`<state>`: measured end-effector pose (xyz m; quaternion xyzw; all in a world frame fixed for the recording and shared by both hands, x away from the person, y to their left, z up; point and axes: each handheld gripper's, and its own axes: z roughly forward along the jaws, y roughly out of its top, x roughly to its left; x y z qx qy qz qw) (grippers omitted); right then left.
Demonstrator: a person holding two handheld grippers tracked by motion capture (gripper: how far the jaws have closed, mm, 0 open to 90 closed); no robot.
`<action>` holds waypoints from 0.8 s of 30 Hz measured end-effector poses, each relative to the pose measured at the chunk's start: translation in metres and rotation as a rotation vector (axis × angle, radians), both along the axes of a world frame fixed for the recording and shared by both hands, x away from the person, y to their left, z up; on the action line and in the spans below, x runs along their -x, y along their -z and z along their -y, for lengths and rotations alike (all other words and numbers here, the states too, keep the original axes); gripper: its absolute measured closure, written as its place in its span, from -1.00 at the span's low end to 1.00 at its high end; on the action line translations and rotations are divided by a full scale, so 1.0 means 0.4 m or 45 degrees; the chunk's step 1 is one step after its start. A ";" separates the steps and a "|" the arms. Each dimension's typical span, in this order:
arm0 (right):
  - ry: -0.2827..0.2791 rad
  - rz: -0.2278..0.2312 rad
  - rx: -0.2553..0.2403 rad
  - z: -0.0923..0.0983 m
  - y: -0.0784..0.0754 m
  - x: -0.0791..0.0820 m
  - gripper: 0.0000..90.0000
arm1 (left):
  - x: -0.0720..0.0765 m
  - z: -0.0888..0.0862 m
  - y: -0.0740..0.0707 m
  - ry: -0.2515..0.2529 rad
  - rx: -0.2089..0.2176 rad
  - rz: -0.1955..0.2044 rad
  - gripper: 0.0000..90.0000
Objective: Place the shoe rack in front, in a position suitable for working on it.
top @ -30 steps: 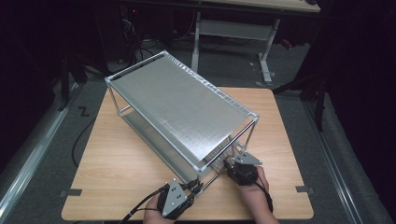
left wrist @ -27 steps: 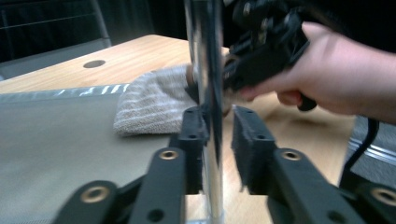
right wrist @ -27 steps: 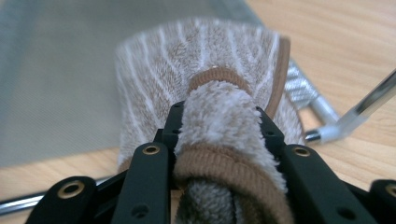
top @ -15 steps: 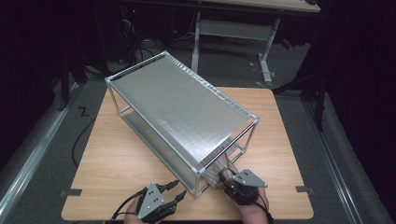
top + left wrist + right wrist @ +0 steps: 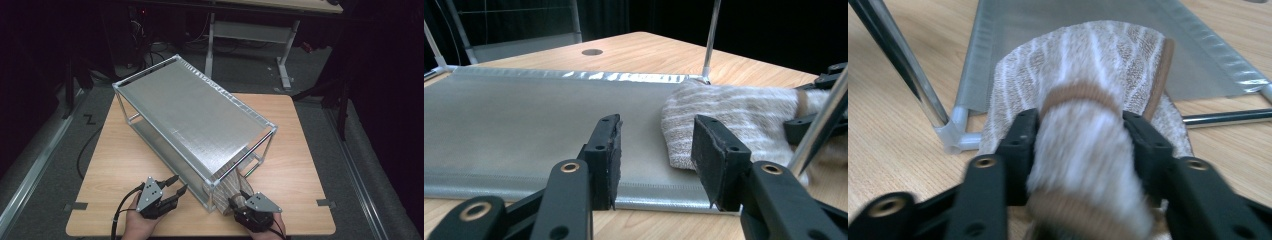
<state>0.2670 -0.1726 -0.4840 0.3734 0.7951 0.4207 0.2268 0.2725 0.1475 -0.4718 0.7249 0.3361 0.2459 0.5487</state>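
Two tan bands on towel (image 5: 1088,150) (right gripper view)

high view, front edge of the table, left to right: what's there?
left gripper → near corner post of the rack → striped towel → right gripper, jaws around the towel's rolled end.

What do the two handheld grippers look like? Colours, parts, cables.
Both the left gripper and the right gripper are black, with two flat-padded jaws on linkage arms with brass-coloured pivot bushings. Each carries a grey three-cornered plate on top. A black cable trails from the left one. No sleeves visible on the forearms.
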 end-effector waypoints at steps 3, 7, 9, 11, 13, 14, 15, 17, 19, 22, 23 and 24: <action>0.021 0.033 -0.038 0.005 -0.013 0.005 -0.12 | -0.001 0.007 0.003 0.013 -0.008 -0.002 0.22; 0.053 0.045 -0.058 0.002 -0.016 -0.004 -0.14 | 0.003 0.012 0.004 0.028 -0.009 -0.007 0.22; 0.049 0.023 -0.046 -0.005 -0.008 -0.013 -0.11 | 0.006 0.010 0.003 0.025 -0.009 -0.007 0.22; 0.048 0.011 -0.019 -0.011 0.000 -0.020 -0.05 | 0.010 0.004 0.004 0.012 -0.007 -0.008 0.22; 0.034 -0.014 0.011 -0.012 0.011 -0.031 0.04 | 0.011 -0.003 0.004 0.006 -0.005 -0.014 0.22; 0.030 -0.035 0.021 -0.012 0.016 -0.037 0.07 | 0.012 -0.005 0.004 0.002 -0.007 -0.015 0.22; 0.023 -0.057 0.019 -0.012 0.020 -0.040 0.09 | 0.013 -0.007 0.005 -0.004 -0.002 -0.017 0.21; -0.014 -0.090 0.016 -0.012 0.026 -0.043 0.11 | 0.013 -0.009 0.008 -0.006 -0.011 -0.025 0.21; -0.032 -0.083 0.015 -0.016 0.023 -0.038 0.15 | 0.013 -0.008 0.011 -0.006 -0.011 -0.030 0.21; -0.098 -0.065 0.007 -0.029 0.018 -0.025 0.16 | 0.013 -0.006 0.013 -0.001 -0.013 -0.034 0.21; -0.113 -0.060 0.007 -0.032 0.017 -0.022 0.17 | 0.013 -0.004 0.013 0.001 -0.015 -0.035 0.20; -0.135 -0.047 0.012 -0.039 0.016 -0.017 0.18 | 0.013 -0.004 0.013 0.002 -0.018 -0.034 0.20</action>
